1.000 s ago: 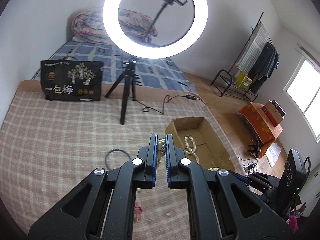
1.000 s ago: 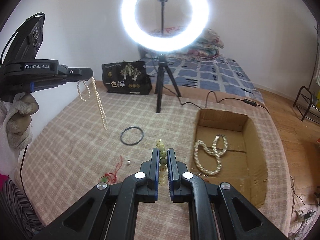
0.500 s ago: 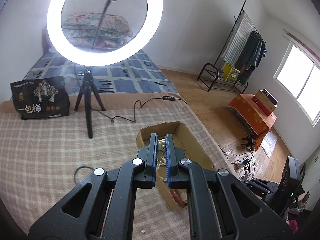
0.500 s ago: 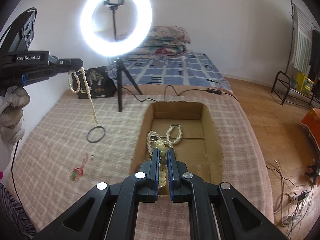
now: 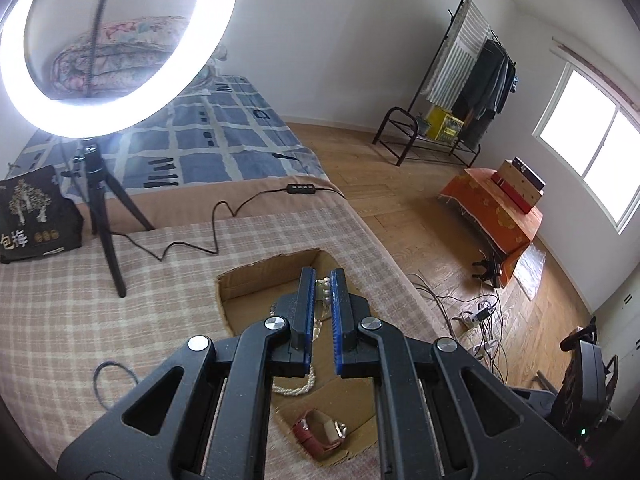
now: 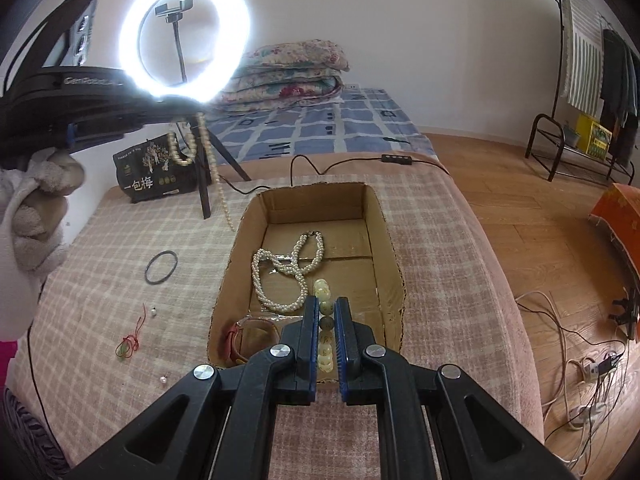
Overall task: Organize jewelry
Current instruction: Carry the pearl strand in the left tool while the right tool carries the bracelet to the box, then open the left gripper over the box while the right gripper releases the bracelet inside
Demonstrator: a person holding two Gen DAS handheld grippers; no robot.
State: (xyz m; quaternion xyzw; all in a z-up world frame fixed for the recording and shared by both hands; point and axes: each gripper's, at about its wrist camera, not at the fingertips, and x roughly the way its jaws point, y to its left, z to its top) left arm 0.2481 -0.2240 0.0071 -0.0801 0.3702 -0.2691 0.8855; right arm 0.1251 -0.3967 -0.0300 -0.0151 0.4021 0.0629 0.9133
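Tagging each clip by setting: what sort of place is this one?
Most likely a home bedroom used as a recording spot: the work goes on atop a bed with folded quilts at its head, a clothes rack stands by the wall, and a ring light sits on the bed.

Left claw (image 5: 321, 284) clamped on pearl strand (image 5: 323, 289) above cardboard box (image 5: 256, 280), red watch (image 5: 318, 434) inside box

Cardboard box (image 6: 384, 220) opens upward; ring light tripod (image 6: 204, 184) stands beside its far-left corner.
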